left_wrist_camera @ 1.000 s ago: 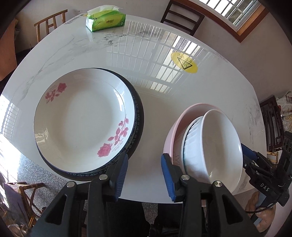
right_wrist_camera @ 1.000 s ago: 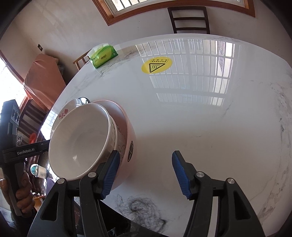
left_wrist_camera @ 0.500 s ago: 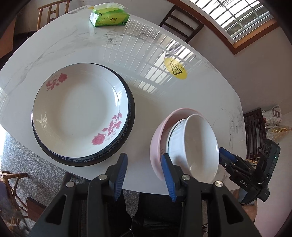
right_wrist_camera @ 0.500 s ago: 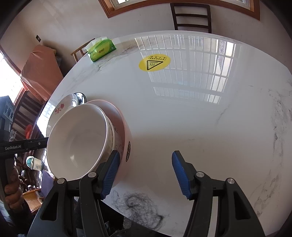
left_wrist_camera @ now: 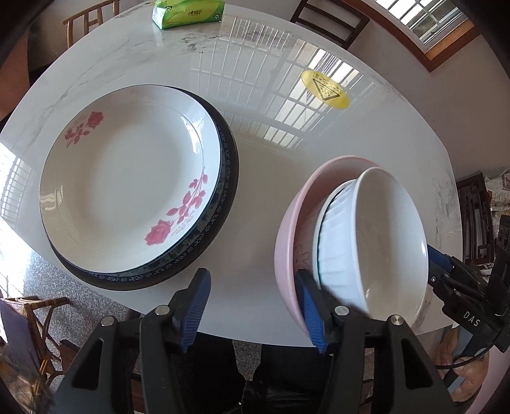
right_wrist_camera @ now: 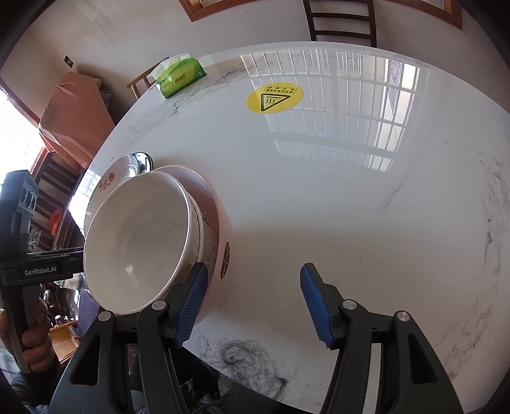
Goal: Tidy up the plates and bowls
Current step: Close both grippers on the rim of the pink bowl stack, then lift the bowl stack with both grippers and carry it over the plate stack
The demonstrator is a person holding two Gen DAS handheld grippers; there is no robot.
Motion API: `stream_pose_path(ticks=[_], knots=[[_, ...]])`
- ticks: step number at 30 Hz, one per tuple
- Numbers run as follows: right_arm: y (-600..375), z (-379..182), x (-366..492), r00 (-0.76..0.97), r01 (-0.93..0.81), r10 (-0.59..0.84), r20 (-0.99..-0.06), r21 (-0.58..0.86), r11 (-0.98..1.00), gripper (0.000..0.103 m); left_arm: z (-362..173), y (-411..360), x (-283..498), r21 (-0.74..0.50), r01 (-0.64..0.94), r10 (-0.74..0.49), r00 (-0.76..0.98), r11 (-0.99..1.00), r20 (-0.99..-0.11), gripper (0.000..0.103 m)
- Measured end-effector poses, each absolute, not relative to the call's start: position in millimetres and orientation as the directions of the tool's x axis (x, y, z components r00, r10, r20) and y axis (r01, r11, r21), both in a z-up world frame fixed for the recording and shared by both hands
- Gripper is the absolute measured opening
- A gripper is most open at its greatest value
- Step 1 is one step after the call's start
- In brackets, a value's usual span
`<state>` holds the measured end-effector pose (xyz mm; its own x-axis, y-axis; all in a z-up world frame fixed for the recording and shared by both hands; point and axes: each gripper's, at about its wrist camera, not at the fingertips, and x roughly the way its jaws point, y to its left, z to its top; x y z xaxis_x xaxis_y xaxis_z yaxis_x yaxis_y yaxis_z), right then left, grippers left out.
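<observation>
Dark plate (left_wrist_camera: 223, 219) mostly hidden under the rose plate (left_wrist_camera: 127, 178); ribbed bowl's (left_wrist_camera: 334, 235) inside, perhaps empty, unseen.

Bright daylight from the window (left_wrist_camera: 436, 22) floods both views. The glossy table (right_wrist_camera: 318, 191) mirrors the window grille as hard glare. Soft shadows lie beside the white bowl (left_wrist_camera: 389, 242) and rose plate (left_wrist_camera: 127, 178). Fisheye bending curves the edges, and the corners go black. Focus is sharp.

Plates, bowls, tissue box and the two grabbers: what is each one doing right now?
Rose plate: stacked on dark-rimmed plate.
White bowl: nested atop ribbed bowl.
Pink bowl: bottom of the nest.
Tissue box: tissue sticking out.
Left gripper: jaws just opened, empty.
Right gripper: jaws open, empty.
</observation>
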<state>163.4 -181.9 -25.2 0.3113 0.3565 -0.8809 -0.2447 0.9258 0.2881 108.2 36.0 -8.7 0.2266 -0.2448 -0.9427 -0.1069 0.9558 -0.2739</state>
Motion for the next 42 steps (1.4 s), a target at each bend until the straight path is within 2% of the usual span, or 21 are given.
stream_pose_path(ticks=[10,14,15,17,19,20,22,24,31,42], knots=[[-167.4,-32.1,177.7,0.246,-0.269,0.275,-0.929,0.207,0.941,0.056,-13.3,45.0,103.5,-0.293,-0.155,-0.246,0.266,0.944,-0.932,0.056],[-167.4,-38.9,184.4,0.199,-0.267,0.295,-0.935,0.237,0.934,0.055,-15.0,52.2,100.4,-0.310,-0.161,-0.259,0.276,0.937,-0.926,0.056],[-167.4,-38.4,184.0,0.203,-0.276,0.295,-0.934,0.234,0.932,0.055,-13.5,51.6,99.8,-0.300,-0.155,-0.249,0.283,0.941,-0.926,0.053],[-168.4,-37.7,182.9,0.211,-0.284,0.312,-0.926,0.248,0.926,0.053,-10.8,47.8,100.5,-0.320,-0.131,-0.274,0.283,0.938,-0.919,0.037],[-168.8,-37.0,181.9,0.200,-0.286,0.346,-0.917,0.283,0.916,0.044,-7.0,42.3,101.2,-0.332,-0.105,-0.294,0.270,0.938,-0.917,0.016],[-166.9,-35.5,181.1,0.204,-0.294,0.352,-0.913,0.286,0.912,0.040,-4.7,37.7,100.8,-0.323,-0.087,-0.289,0.269,0.943,-0.919,0.011],[-161.2,-30.6,178.2,0.220,-0.323,0.361,-0.906,0.281,0.904,0.024,-3.1,30.8,100.6,-0.293,-0.091,-0.257,0.281,0.952,-0.925,0.011],[-157.5,-26.8,176.9,0.215,-0.330,0.391,-0.895,0.310,0.891,0.013,-3.7,35.7,100.2,-0.317,-0.107,-0.277,0.283,0.942,-0.918,0.011],[-169.7,-33.8,178.3,0.158,-0.245,0.499,-0.852,0.455,0.856,0.016,8.9,41.1,103.1,-0.316,-0.139,-0.260,0.321,0.939,-0.911,0.008],[-172.6,-33.0,171.2,0.147,-0.213,0.552,-0.821,0.519,0.828,0.017,15.5,44.4,101.4,-0.335,-0.136,-0.278,0.326,0.932,-0.904,0.008]])
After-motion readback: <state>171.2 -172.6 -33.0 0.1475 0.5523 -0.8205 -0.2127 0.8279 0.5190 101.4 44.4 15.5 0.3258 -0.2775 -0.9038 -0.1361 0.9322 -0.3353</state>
